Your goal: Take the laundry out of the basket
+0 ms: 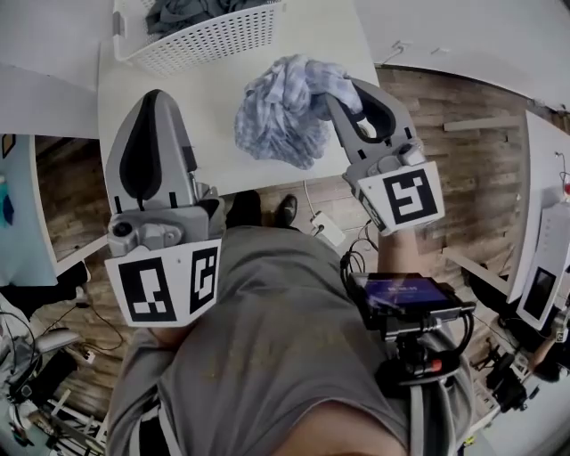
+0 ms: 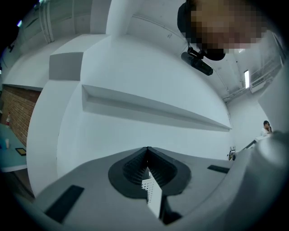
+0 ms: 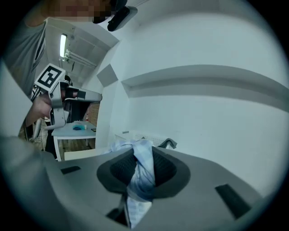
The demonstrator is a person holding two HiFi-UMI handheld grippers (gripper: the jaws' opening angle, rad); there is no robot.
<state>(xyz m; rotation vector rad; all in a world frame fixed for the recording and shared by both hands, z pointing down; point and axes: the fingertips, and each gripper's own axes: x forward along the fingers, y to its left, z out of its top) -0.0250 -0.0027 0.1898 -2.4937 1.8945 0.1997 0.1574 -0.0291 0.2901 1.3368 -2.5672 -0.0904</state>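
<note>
A white perforated laundry basket (image 1: 209,40) stands at the far end of the white table (image 1: 169,85), with grey clothes (image 1: 187,13) still in it. My right gripper (image 1: 341,86) is shut on a bunched light-blue checked cloth (image 1: 285,107), which hangs over the table in front of the basket. In the right gripper view the cloth (image 3: 141,173) is pinched between the dark pads (image 3: 165,169) and trails down. My left gripper (image 1: 153,93) hovers at the table's left, shut and holding nothing. Its jaws (image 2: 147,150) meet, and a sliver of the basket (image 2: 152,194) shows through the gap below them.
Beyond the table's near edge lie wooden floor, the person's shoes (image 1: 285,209) and a white power block (image 1: 328,230). White desks stand to the left (image 1: 27,107) and right (image 1: 543,205). A small table (image 3: 74,131) with a teal item appears in the right gripper view.
</note>
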